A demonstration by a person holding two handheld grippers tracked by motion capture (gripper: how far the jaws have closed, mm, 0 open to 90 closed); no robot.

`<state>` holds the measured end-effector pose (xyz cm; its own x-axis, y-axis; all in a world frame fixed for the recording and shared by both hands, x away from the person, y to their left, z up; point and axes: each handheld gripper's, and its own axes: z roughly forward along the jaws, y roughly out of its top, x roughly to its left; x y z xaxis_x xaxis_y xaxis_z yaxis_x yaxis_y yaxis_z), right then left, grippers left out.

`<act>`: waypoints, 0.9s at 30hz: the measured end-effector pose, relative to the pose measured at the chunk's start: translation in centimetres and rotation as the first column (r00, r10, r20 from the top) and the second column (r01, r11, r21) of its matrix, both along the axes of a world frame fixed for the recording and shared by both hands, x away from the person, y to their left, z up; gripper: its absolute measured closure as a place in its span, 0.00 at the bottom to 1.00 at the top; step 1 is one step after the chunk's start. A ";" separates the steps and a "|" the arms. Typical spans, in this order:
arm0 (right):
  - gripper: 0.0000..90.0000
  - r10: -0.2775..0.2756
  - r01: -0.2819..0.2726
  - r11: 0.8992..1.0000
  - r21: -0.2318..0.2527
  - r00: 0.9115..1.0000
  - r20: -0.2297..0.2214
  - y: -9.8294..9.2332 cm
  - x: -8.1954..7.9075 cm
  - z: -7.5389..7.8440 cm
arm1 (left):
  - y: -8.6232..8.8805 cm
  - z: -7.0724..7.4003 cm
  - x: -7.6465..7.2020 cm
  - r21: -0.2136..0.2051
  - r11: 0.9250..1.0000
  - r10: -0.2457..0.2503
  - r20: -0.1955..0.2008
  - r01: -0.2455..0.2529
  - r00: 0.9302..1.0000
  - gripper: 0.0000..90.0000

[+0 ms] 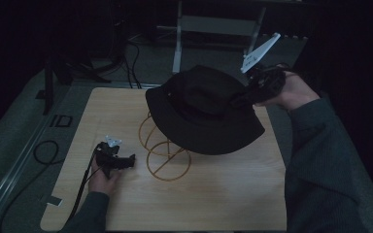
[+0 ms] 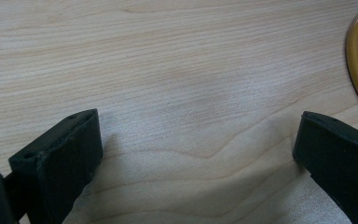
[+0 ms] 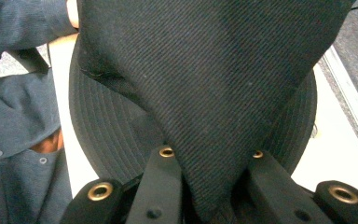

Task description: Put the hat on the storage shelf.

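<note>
No readable text, label, brand or number anywhere. Dark mark on floor strip beside desk (image 1: 272, 204) left edge resembles letters, too dim to read. Hat (image 1: 204, 109) fabric plain, unmarked.

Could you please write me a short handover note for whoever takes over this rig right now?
Right tongs: shut on the crown of the black bucket hat, holding it over the yellow wire stand.
Left tongs: open, low over the bare wooden table beside the stand, holding nothing.
Done: hat gripped.
Unclear: whether the hat rests on the stand or hangs just above it.
Left, probably: settle or lift the hat clear, then release.
</note>
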<state>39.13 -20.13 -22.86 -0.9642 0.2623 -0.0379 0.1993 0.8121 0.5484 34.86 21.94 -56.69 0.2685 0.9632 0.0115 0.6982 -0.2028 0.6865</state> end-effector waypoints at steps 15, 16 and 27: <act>0.95 0.020 -0.020 1.000 -0.015 1.000 -0.014 2.7 0.8 -0.7 | 0.0 0.0 0.0 0.000 1.000 -0.001 0.001 0.001 1.000 0.02; 0.95 0.020 -0.021 1.000 -0.018 1.000 -0.015 2.9 0.8 -0.8 | 0.0 0.0 0.0 -0.001 1.000 -0.001 0.001 0.001 1.000 0.02; 0.94 0.051 -0.052 0.998 -0.030 0.998 -0.031 5.1 1.1 -1.7 | 0.0 0.0 0.0 -0.001 1.000 -0.003 0.000 0.003 1.000 0.02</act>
